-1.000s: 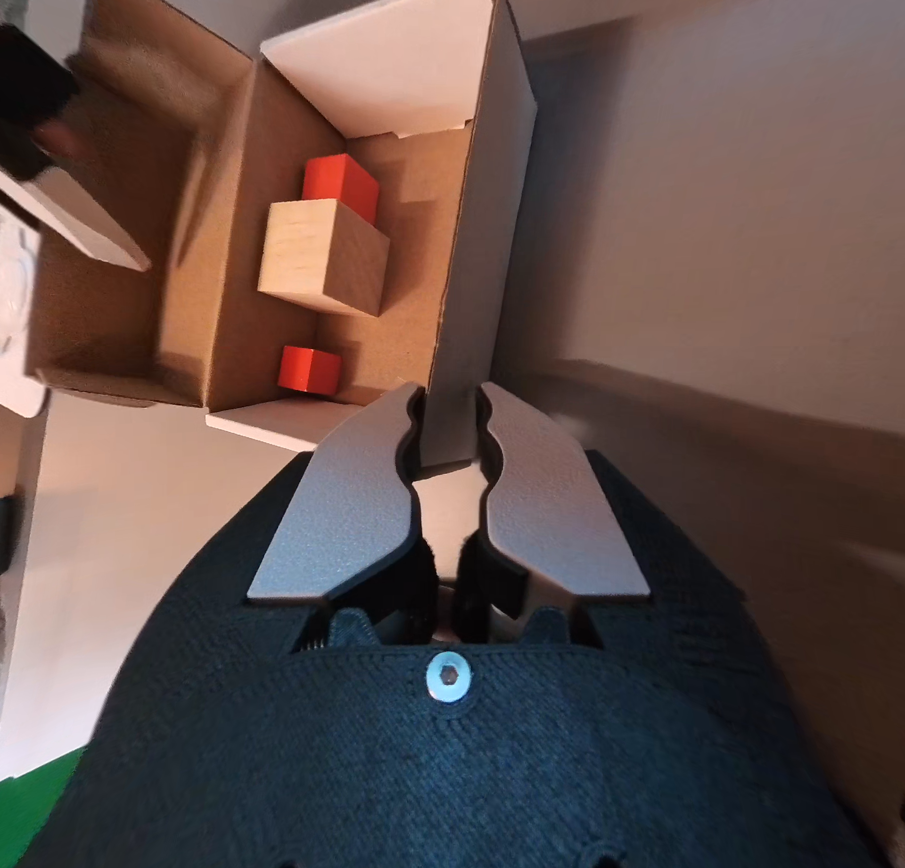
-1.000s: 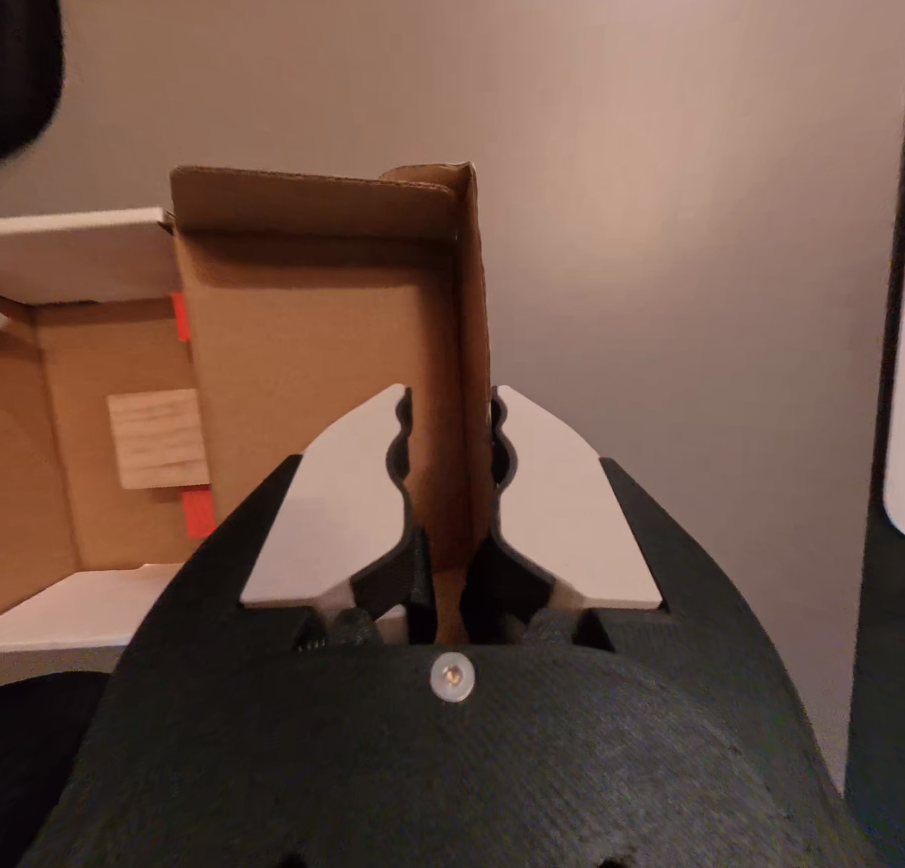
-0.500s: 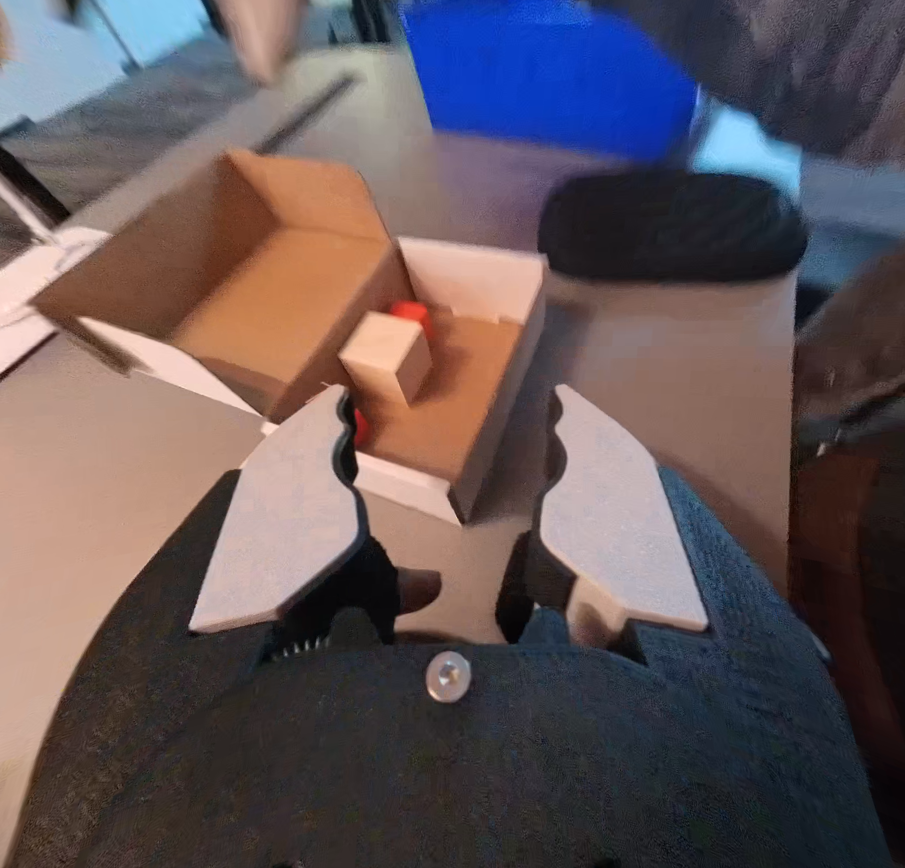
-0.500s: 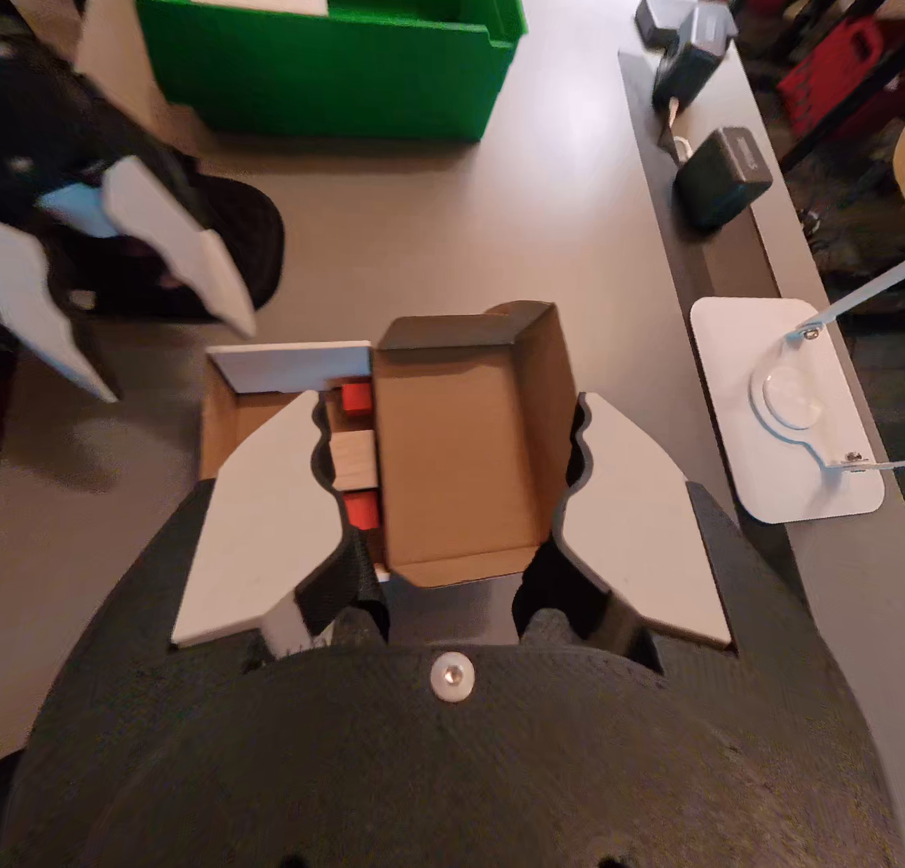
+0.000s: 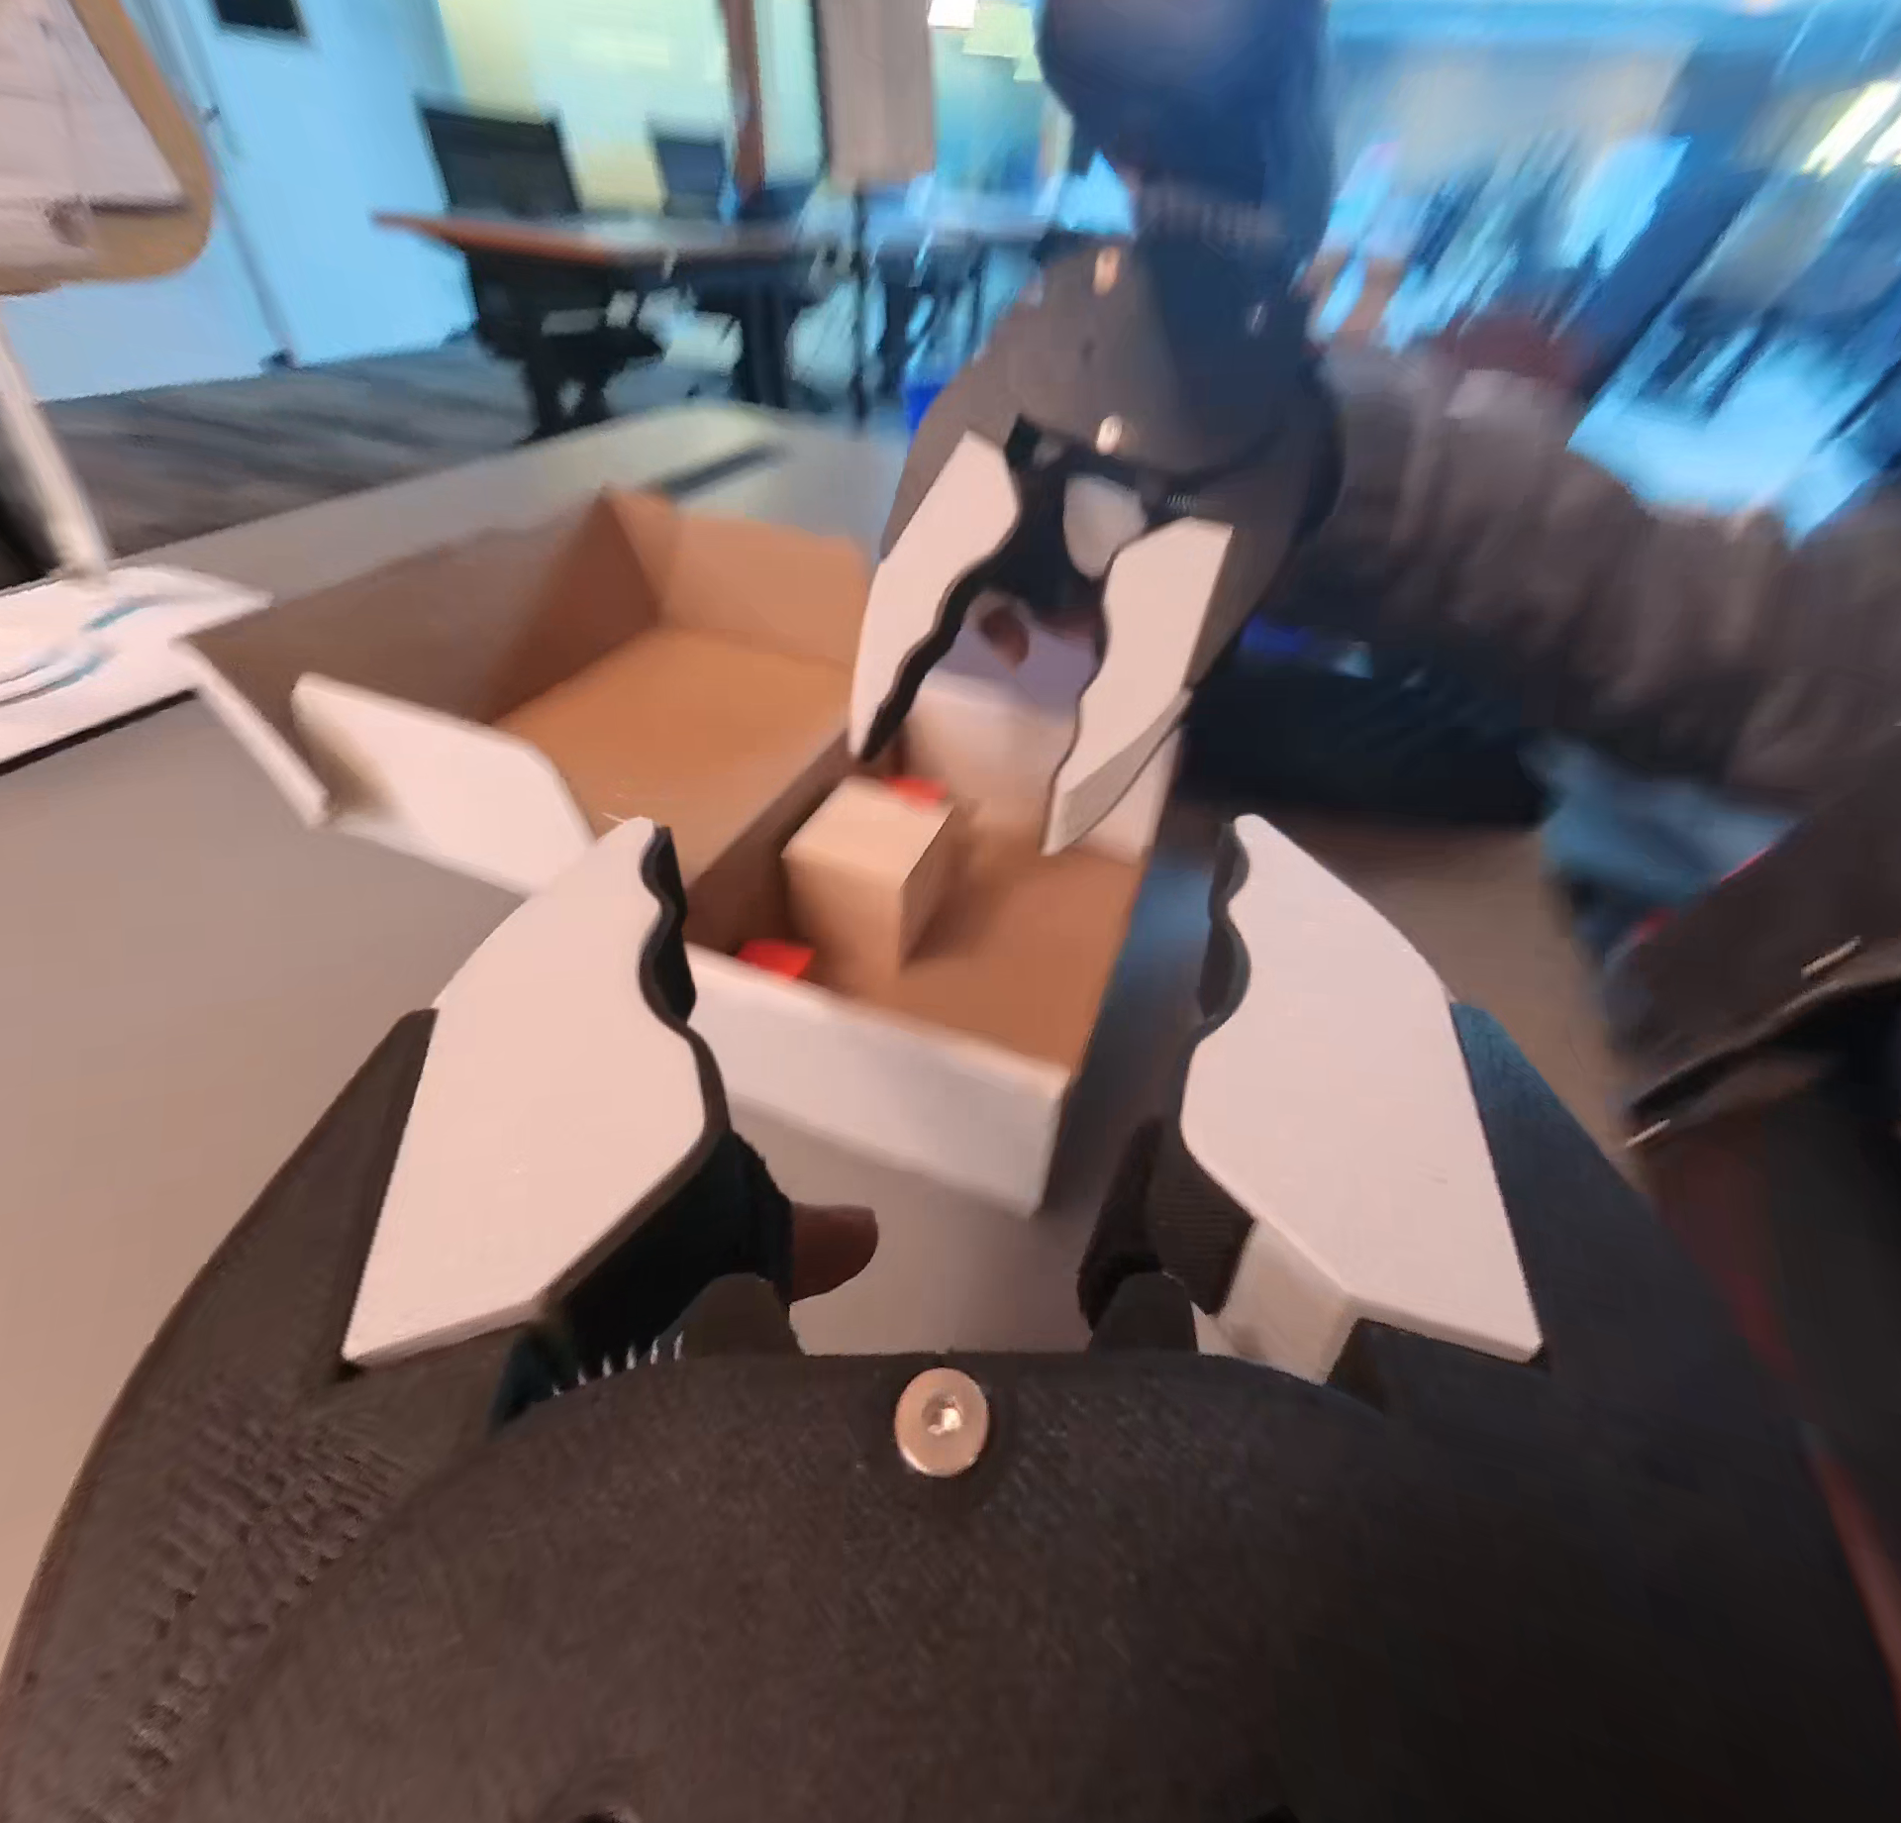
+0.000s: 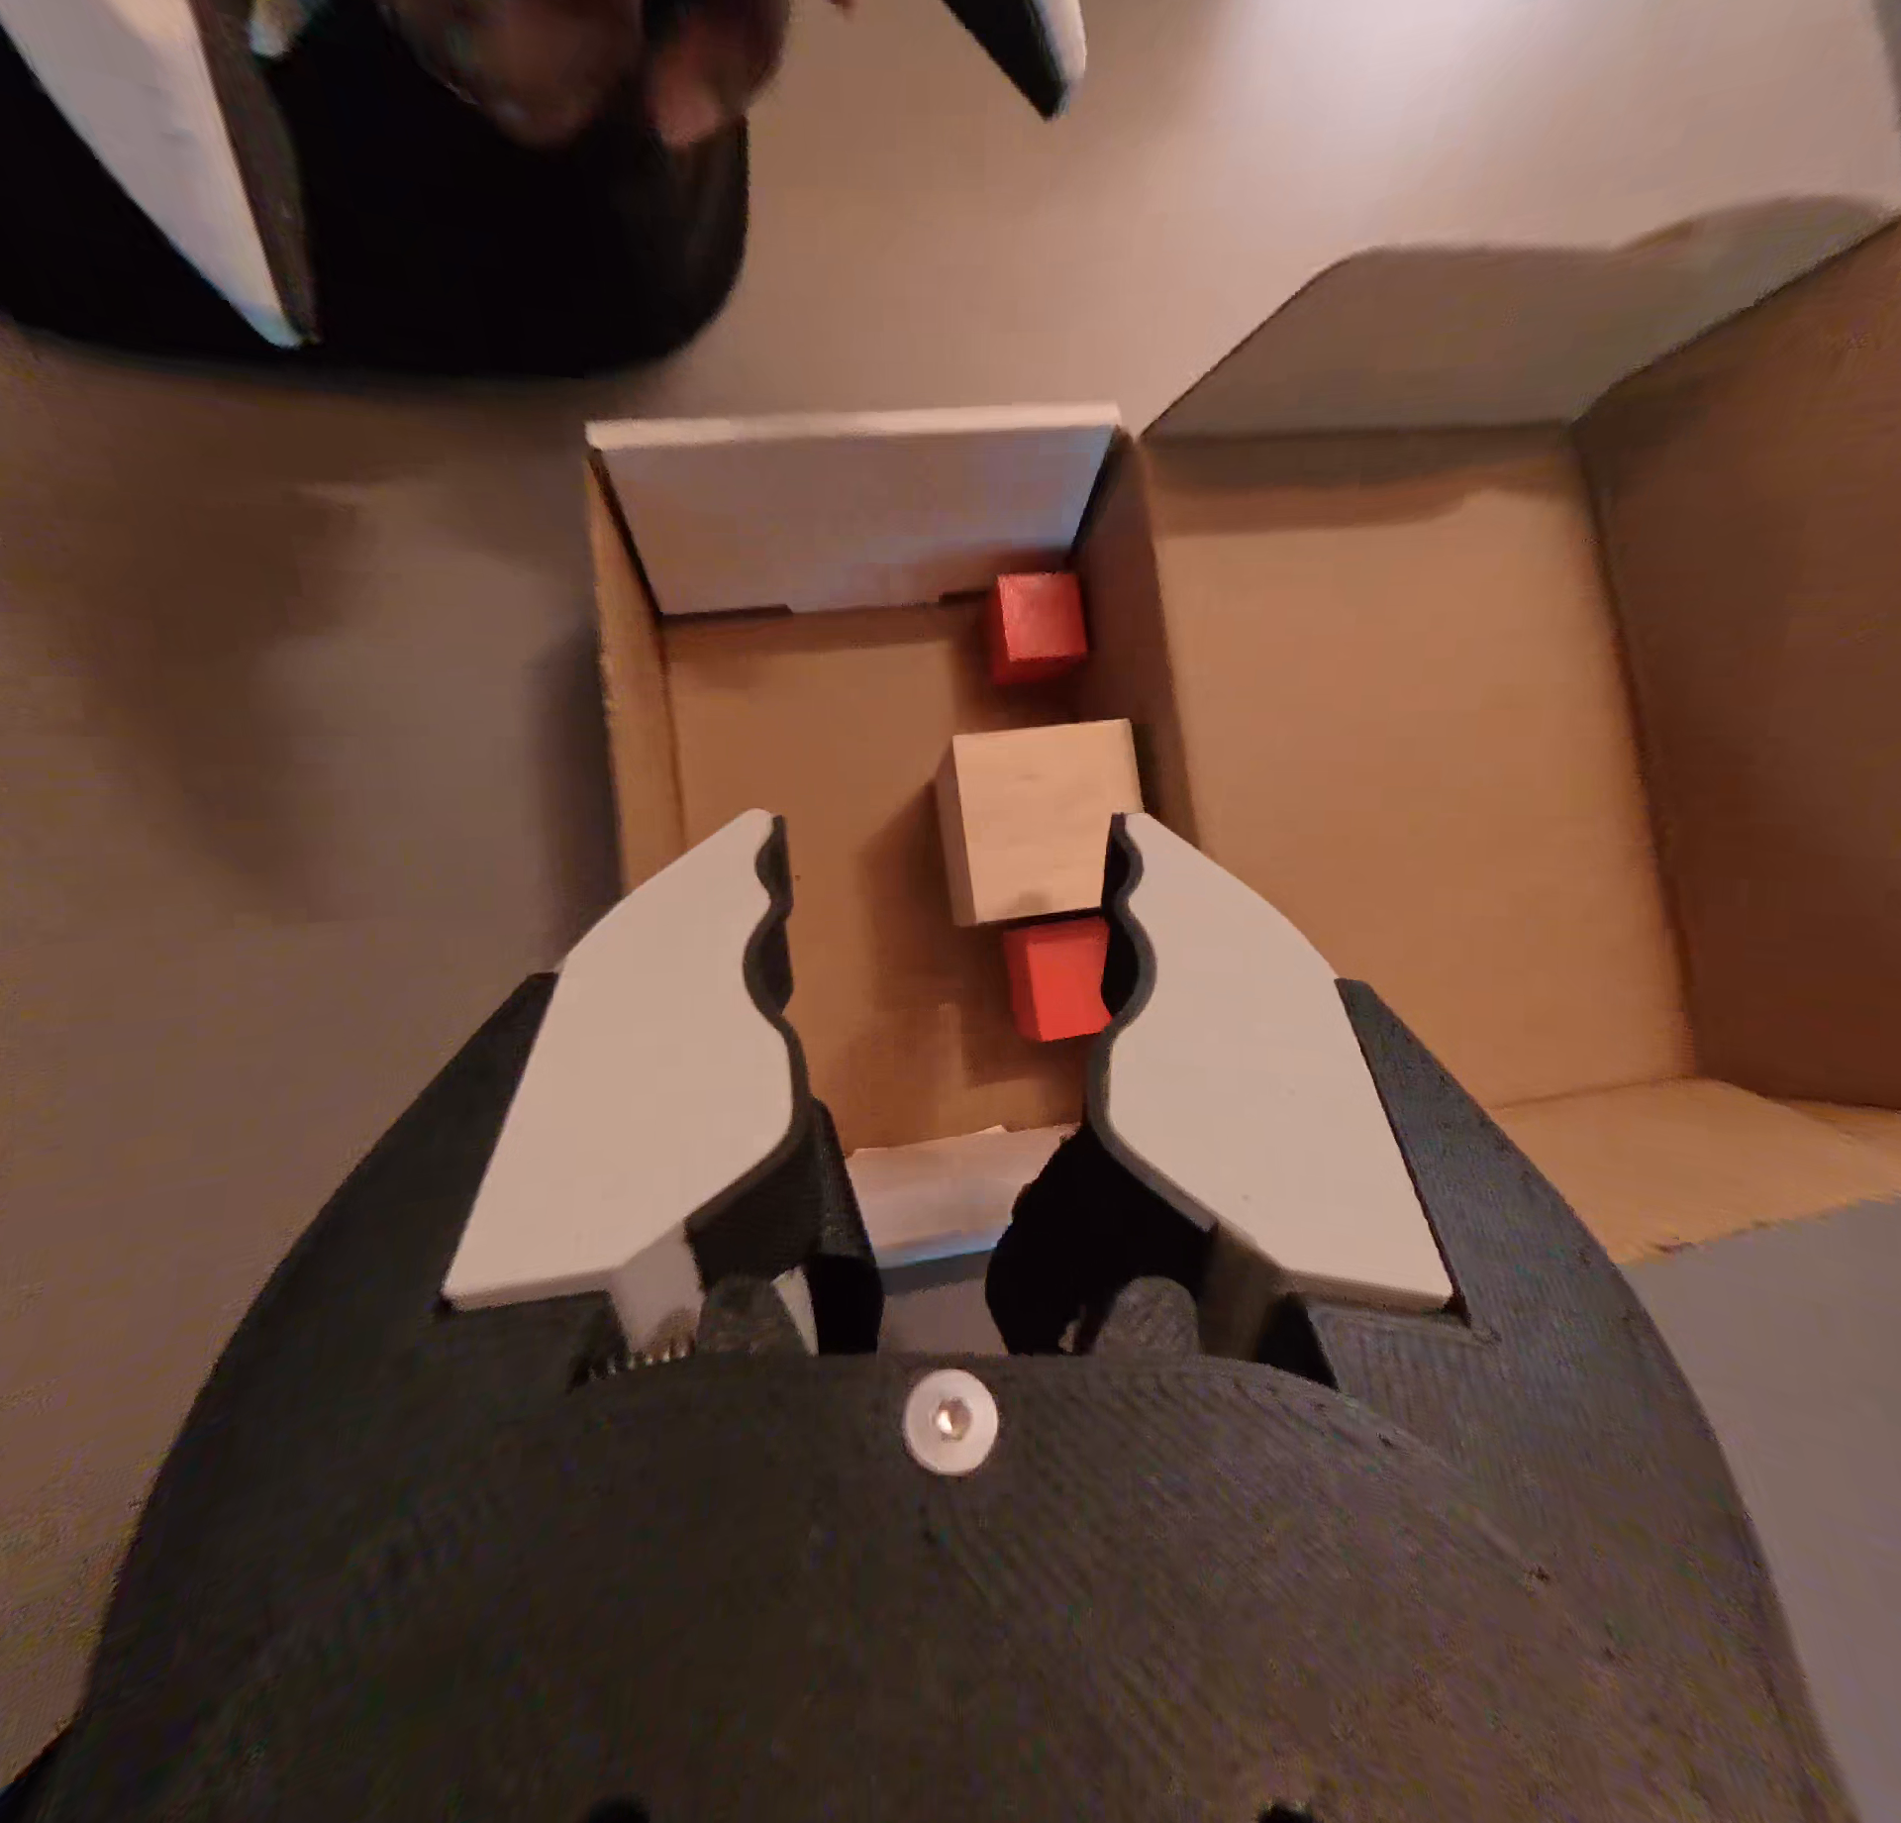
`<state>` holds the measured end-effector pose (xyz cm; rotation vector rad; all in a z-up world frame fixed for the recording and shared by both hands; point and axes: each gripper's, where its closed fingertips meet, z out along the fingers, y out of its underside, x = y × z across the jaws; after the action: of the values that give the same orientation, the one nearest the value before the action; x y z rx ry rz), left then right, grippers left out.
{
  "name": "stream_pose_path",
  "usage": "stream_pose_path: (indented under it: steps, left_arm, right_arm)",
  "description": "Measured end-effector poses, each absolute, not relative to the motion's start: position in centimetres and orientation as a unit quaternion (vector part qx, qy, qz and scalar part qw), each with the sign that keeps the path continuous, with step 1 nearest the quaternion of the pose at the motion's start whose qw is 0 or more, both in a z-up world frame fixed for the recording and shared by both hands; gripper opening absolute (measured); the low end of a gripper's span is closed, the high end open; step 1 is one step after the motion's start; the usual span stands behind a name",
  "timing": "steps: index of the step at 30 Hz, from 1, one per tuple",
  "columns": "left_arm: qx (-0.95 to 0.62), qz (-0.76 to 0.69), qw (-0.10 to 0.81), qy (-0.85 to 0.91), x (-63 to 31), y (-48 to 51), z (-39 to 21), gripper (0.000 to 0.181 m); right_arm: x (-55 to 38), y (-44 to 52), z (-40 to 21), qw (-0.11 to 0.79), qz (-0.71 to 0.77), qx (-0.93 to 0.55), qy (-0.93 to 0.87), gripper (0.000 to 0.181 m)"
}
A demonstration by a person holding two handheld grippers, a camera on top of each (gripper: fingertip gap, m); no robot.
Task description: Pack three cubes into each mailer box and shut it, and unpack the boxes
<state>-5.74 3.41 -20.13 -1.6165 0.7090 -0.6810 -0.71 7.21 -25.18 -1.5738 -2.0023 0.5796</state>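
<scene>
Through the left wrist view, our left claw (image 5: 941,909) gapes empty near the mailer box (image 5: 895,1084). From the right view, our right claw (image 6: 946,848) hangs open, empty, over the wooden cube (image 6: 1034,817): light, rigid; grip flat sides.

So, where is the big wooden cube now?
In the right wrist view, the wooden cube sits inside the open box, between two red cubes, against its right wall.

You see a brown-inside, white-outside cardboard mailer box (image 6: 638,704), two red cubes (image 6: 1037,621), one pale wooden cube (image 6: 1029,817), a grey desk (image 6: 309,745).
</scene>
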Motion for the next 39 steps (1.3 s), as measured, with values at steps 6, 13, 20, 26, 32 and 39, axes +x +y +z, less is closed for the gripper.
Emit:
stream_pose_path:
  steps: [6, 13, 20, 26, 32, 39]
  left_arm:
    - [-0.695, -0.278, 0.576, 0.329, -5.4, 3.1, -20.9, 0.096]
    - [-0.691, -0.282, 0.579, 0.330, -5.3, 3.1, -20.8, 0.094]
    - [-0.692, -0.282, 0.576, 0.331, -5.2, 3.1, -20.8, 0.092]
    - [-0.693, -0.280, 0.575, 0.331, -5.2, 3.2, -21.0, 0.091]
    - [-0.695, -0.280, 0.574, 0.331, -5.2, 3.1, -21.1, 0.091]
    - [-0.697, -0.279, 0.572, 0.332, -5.1, 2.9, -21.2, 0.091]
  right_arm:
    - [-1.6, 8.2, -26.1, 0.277, 0.168, -0.571, -0.754, 0.058]
    - [-1.5, 8.7, -27.4, 0.272, 0.140, -0.570, -0.762, 0.055]
    - [-1.1, 7.3, -26.9, 0.245, 0.166, -0.563, -0.772, 0.048]
    - [-1.1, 8.7, -27.5, 0.254, 0.133, -0.576, -0.766, 0.058]
    - [-0.9, 8.2, -27.1, 0.247, 0.144, -0.572, -0.769, 0.052]
    - [-1.2, 8.4, -28.5, 0.209, 0.136, -0.598, -0.762, 0.050]
